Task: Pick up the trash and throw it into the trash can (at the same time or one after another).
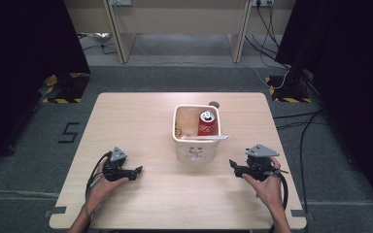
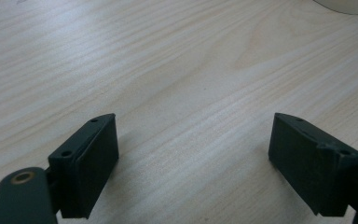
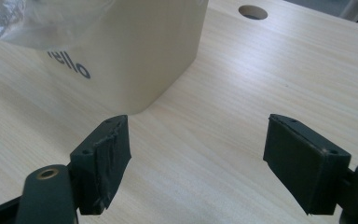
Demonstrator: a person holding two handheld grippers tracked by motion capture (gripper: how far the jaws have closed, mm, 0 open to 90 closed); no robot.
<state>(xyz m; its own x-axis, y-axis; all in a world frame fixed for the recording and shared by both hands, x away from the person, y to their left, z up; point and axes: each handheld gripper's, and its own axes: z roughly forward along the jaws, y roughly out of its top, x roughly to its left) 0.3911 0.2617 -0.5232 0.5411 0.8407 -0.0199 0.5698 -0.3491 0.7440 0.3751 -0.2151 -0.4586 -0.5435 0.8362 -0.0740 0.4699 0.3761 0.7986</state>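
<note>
Flanking white bin [image 1: 195,145] at table [image 1: 141,116] centre: left gripper [image 1: 137,171] at 8 o'clock, right gripper [image 1: 233,165] at 4, jaws released, empty, poised toward red can [image 1: 207,124] inside.

the red can [image 1: 207,124] stands half sunk behind the bin [image 1: 194,150] wall, its label too small to read. the bin's printed word is cut off under crinkled plastic [image 3: 42,23] in the right gripper view.

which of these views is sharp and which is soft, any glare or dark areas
High view: even light on the table, black curtains darkening both sides, the red can a bit soft. Left gripper view: wood grain crisp, jaws near the lens slightly blurred. Right gripper view: the bin sharp, clear plastic at top left blurry.
</note>
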